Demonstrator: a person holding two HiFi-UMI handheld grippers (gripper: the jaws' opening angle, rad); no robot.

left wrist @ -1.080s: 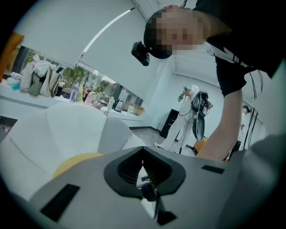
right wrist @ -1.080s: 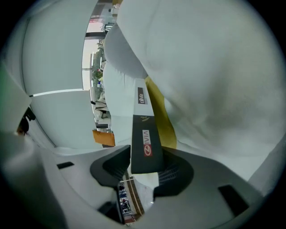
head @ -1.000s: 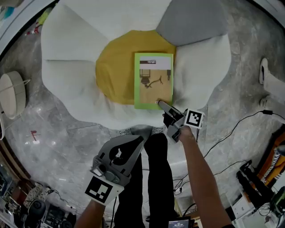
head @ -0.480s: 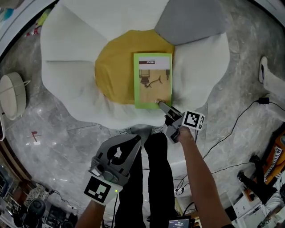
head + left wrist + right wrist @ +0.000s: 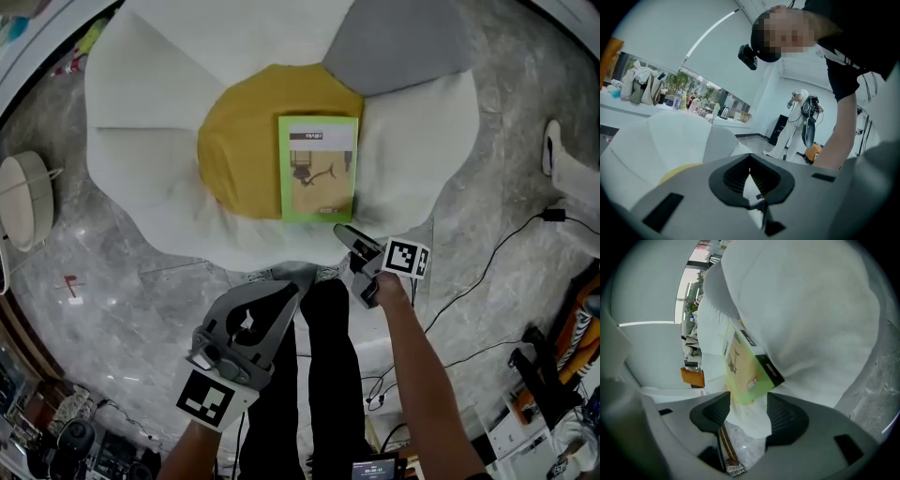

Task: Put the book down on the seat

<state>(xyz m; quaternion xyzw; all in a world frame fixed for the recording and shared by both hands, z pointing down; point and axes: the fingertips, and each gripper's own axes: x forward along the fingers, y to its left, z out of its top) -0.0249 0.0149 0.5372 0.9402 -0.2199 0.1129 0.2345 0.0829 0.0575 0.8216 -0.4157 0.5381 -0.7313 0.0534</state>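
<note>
The book (image 5: 319,169), green-edged with a tan cover, lies flat on the yellow middle cushion (image 5: 234,150) of the flower-shaped seat. My right gripper (image 5: 343,231) hangs just short of the book's near right corner. Its jaws have just been opening and now stand open, pressing on nothing. In the right gripper view the book (image 5: 745,366) lies ahead of the right gripper (image 5: 749,408), its near corner just at the jaw tips. My left gripper (image 5: 295,291) stays low by my legs, shut and empty. The left gripper (image 5: 751,176) points over the seat.
White petals (image 5: 150,159) and a grey petal (image 5: 398,42) ring the yellow cushion. A round white object (image 5: 23,197) stands on the marble floor at left. Cables (image 5: 487,272) run along the floor at right. My dark-trousered legs (image 5: 323,375) are below the seat's edge.
The right gripper let go of the book's near right corner, opened wide and drew back toward me. The book now rests on the cushion. The left gripper has not moved.
</note>
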